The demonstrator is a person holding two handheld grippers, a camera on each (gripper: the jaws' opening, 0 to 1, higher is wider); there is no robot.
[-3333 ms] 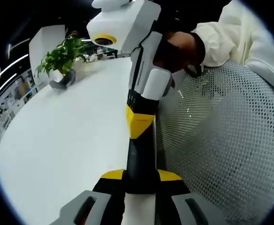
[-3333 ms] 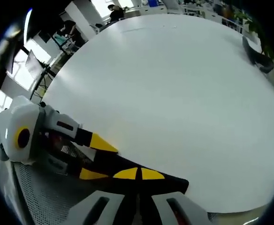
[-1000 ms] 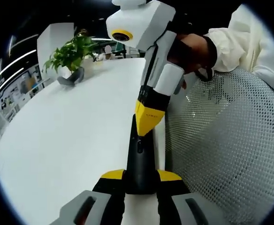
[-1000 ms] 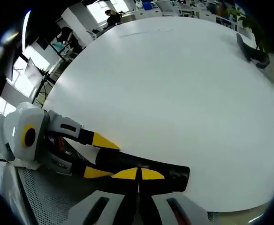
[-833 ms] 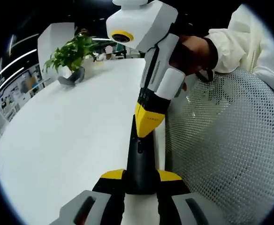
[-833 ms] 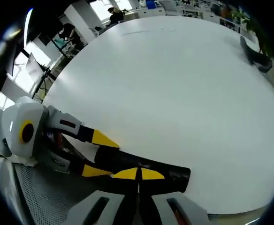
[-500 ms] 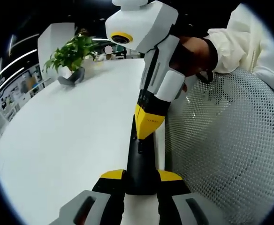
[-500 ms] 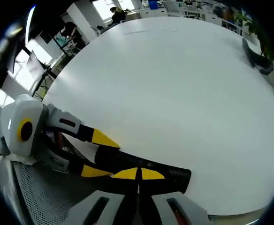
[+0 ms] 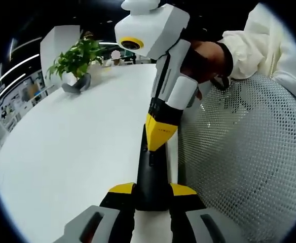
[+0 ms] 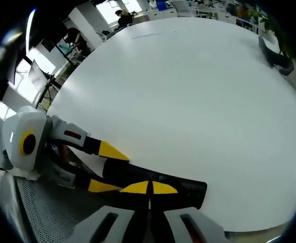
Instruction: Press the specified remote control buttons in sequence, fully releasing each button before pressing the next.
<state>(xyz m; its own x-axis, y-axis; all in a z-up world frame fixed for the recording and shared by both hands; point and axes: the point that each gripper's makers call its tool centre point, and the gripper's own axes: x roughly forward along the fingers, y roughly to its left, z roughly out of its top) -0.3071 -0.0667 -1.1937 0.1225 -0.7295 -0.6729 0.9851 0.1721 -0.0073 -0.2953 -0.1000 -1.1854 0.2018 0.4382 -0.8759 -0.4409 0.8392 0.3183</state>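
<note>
A black remote control sticks out over the near edge of the white table, and my left gripper is shut on its near end. My right gripper comes down from above, shut, its joined yellow tips resting on the remote's upper face. In the right gripper view, the same joined tips sit on the remote. There the left gripper reaches in from the left with one jaw on either side of the remote. The buttons under the tips are hidden.
The large round white table stretches away. A potted plant stands at its far side. A white mesh chair back is close on the right, under a person's cream sleeve. People and desks stand beyond the table.
Over the last second my right gripper's tips have shifted slightly nearer along the remote. The left gripper keeps its hold, and the remote has not moved.
</note>
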